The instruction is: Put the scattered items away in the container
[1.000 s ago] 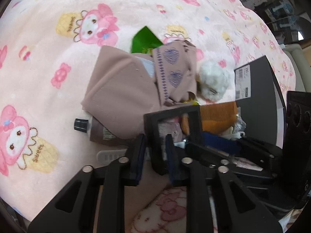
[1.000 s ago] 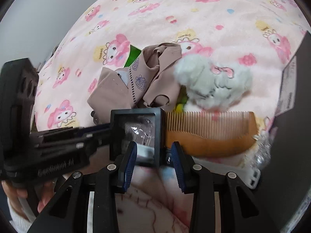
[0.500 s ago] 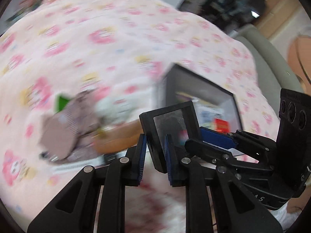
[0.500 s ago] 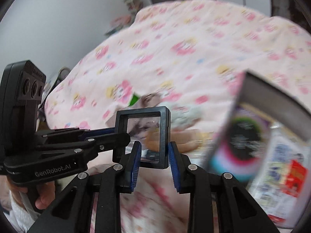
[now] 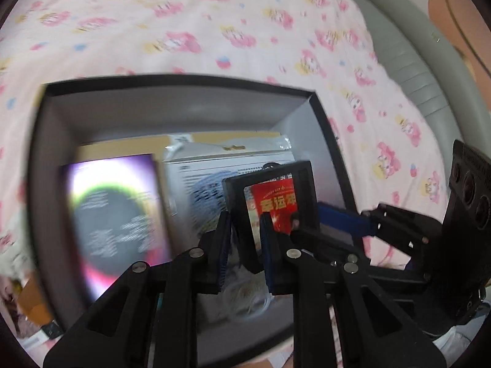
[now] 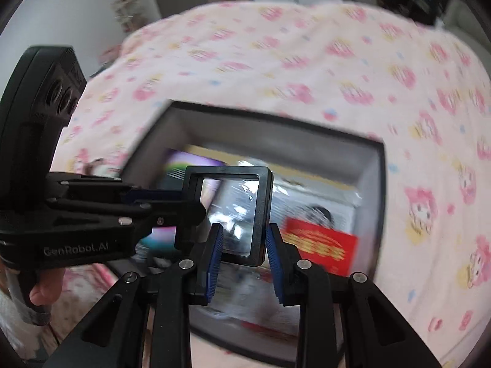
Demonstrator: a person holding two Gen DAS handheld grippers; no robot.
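A small black square frame with a clear window (image 5: 302,190) (image 6: 264,211) is held by both grippers above a black open box (image 5: 181,82) (image 6: 371,147). My left gripper (image 5: 244,245) is shut on the frame's lower left edge. My right gripper (image 6: 242,253) is shut on the frame's bottom part, its blue pads on either side. Inside the box lie a dark booklet with a bright ring (image 5: 113,211), a white printed packet (image 5: 202,181) (image 6: 310,196) and a red envelope (image 6: 325,247).
The box sits on a pink cartoon-print blanket (image 5: 214,30) (image 6: 307,61). A grey-green sofa edge (image 5: 411,55) lies at the far right. The scattered pile is out of view apart from blurred bits at the lower left (image 5: 18,294).
Both grippers have lifted the frame from the pile beside the comb and carried it to the right, over the open box. Both stay shut on it.
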